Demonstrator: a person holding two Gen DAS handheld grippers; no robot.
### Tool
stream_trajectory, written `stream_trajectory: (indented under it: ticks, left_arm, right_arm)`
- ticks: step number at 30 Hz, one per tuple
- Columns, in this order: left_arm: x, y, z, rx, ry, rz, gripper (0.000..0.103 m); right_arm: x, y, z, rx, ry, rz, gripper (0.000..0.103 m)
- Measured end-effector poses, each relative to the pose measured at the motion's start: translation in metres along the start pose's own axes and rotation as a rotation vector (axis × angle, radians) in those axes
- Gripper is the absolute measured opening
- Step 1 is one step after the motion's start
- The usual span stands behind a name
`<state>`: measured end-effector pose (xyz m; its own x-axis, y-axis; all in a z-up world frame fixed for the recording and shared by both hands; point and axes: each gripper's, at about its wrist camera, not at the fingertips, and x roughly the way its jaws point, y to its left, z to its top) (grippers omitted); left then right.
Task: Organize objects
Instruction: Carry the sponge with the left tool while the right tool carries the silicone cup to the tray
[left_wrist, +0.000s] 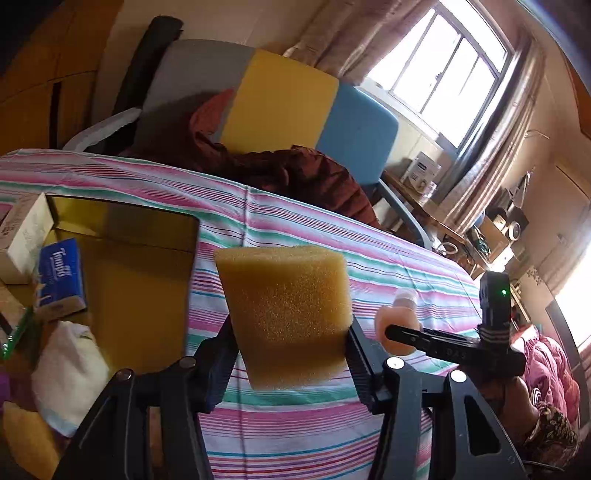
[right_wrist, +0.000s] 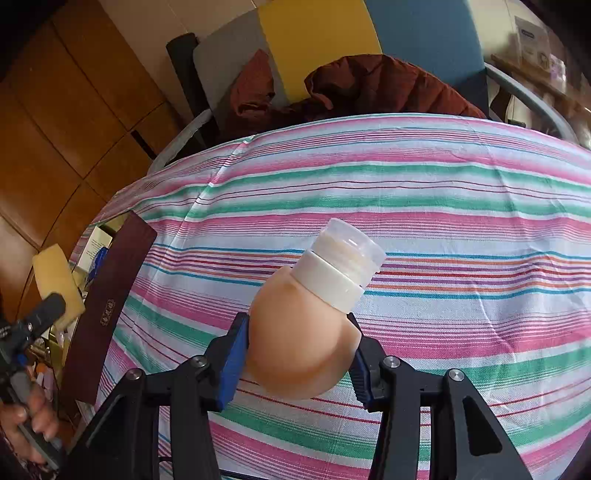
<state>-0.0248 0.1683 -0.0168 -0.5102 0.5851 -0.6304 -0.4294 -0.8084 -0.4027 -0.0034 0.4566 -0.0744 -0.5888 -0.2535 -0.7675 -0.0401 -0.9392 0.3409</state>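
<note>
Our left hand-held gripper (left_wrist: 291, 354) clenched a yellow sponge (left_wrist: 284, 314) beside the box (left_wrist: 140, 280); our right hand-held gripper (right_wrist: 295, 354) gripped a peach bottle (right_wrist: 303, 339). Next, we judged, both needed lowering into the box.

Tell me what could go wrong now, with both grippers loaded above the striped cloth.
1. The yellow foam sponge block is pinched only at its lower end by the left gripper; it may flex or slip out.
2. The round peach bottle with a white collar and clear cap offers the right gripper curved sides; it could squirt free.
</note>
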Motion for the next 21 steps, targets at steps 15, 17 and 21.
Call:
stream_trajectory:
  ticks: [15,17,21]
  left_arm:
    - [0.048,0.128,0.040,-0.364,0.206,0.129,0.056]
    - [0.053,0.138,0.044,-0.391,0.208,0.148,0.059]
    - [0.057,0.149,0.048,-0.426,0.194,0.197,0.068]
  right_arm:
    - [0.006,0.027,-0.007,-0.065,-0.017,0.026,0.050]
    - [0.006,0.027,-0.007,-0.070,-0.020,0.028,0.050]
    - [0.006,0.027,-0.006,-0.074,-0.025,0.029,0.050]
